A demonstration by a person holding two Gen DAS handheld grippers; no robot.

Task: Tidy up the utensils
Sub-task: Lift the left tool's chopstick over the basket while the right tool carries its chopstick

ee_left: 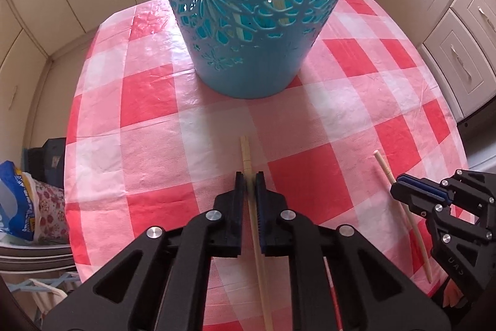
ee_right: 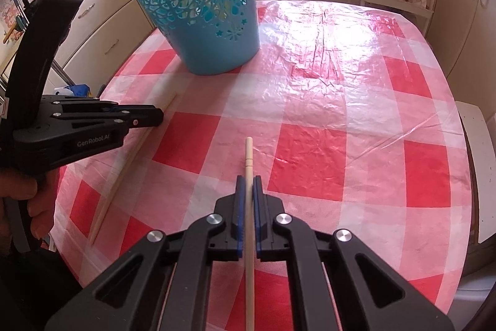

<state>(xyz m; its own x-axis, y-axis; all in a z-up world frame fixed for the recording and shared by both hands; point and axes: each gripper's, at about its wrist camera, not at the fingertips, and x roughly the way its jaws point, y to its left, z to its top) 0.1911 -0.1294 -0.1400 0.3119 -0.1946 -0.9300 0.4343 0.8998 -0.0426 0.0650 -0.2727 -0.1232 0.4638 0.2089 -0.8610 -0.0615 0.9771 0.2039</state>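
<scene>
- Bamboo is what both of my tools have hold of: each is closed on its own chopstick.
- My left tool (ee_left: 250,180) pinches a square-ended chopstick (ee_left: 247,155) between its pads; the stick's blunt end pokes out past the fingertips and the rest runs back under the tool, toward the camera.
- My right tool (ee_right: 248,185) is clamped tight on a round-ended chopstick (ee_right: 249,154) with a small groove near its tip, held the same way, lengthwise between the pads.
- Both tools point steeply down at the counter (ee_right: 356,120), which wears a red-and-white checked plastic cloth.
- A teal plastic holder (ee_left: 248,20) with cut-out flower patterns stands upright on the counter beyond both tools, directly ahead of the left one and ahead-left of the right one.
- Through its cut-outs, in the left view, I can make out pale sticks already standing inside.
- From the right wrist view, my left tool sits at the counter's left edge, with my hand (ee_right: 28,197) around its grip.
</scene>
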